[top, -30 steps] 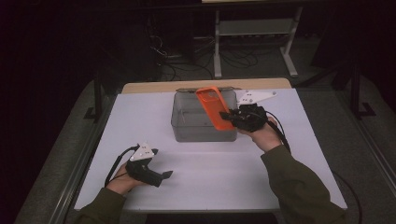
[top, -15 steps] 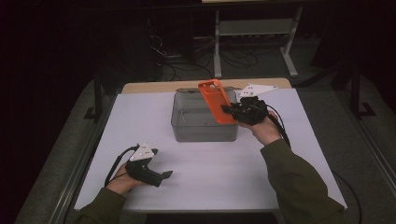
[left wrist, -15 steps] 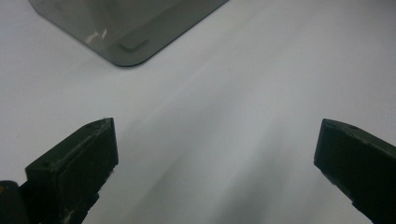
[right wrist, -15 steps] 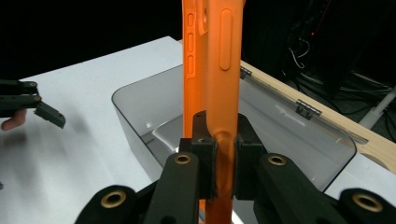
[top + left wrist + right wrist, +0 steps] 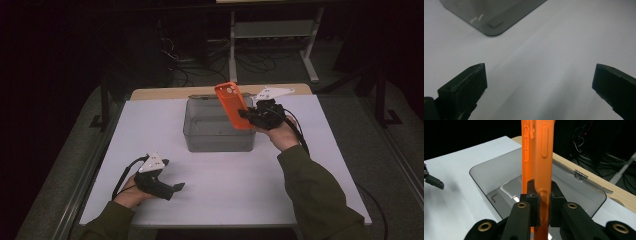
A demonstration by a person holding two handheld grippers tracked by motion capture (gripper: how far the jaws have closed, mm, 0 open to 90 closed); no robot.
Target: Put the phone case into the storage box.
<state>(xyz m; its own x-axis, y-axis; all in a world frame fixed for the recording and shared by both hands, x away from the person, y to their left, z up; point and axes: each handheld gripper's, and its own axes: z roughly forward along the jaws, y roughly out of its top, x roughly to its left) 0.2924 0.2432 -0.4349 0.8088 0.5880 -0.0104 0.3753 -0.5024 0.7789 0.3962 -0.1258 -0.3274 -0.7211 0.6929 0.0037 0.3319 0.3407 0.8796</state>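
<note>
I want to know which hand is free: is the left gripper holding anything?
No: in the left gripper view, the left gripper has its jaws wide apart with just the bare white table between them.

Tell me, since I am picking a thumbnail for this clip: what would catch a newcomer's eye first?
The bright orange phone case stands out, pinched in the right gripper and held tilted over the right end of the grey see-through box at the middle of the white table. Next comes the left gripper, open with nothing in it, low at the table's near left.
</note>
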